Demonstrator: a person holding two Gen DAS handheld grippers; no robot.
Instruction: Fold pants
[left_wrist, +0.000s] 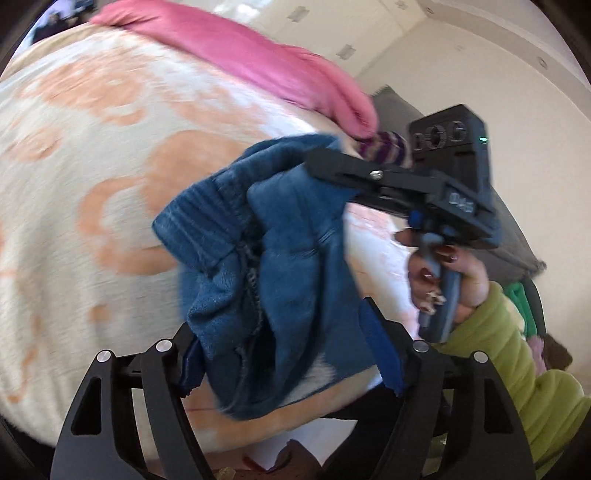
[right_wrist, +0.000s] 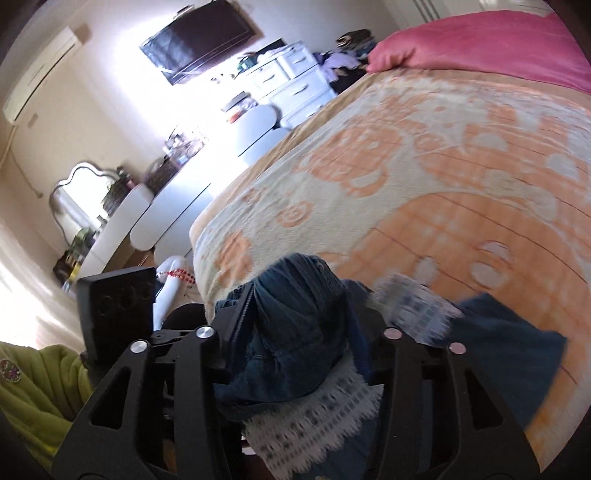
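The blue denim pants (left_wrist: 258, 258) hang bunched between both grippers above the bed. In the left wrist view my left gripper (left_wrist: 288, 365) has its blue-padded fingers (left_wrist: 380, 354) on either side of the cloth near the hem. My right gripper (left_wrist: 332, 166) is shut on the pants' upper edge, held by a hand in a green sleeve. In the right wrist view my right gripper (right_wrist: 306, 354) holds the pants (right_wrist: 295, 325) with a white lace trim (right_wrist: 314, 417) hanging below; the left gripper's body (right_wrist: 118, 306) shows at left.
The bed has an orange-and-cream blanket (left_wrist: 92, 166) and a pink cover (left_wrist: 258, 59) at the far end. White drawers (right_wrist: 291, 81), a wall TV (right_wrist: 203, 37), a mirror (right_wrist: 85, 192) and white furniture stand beside the bed.
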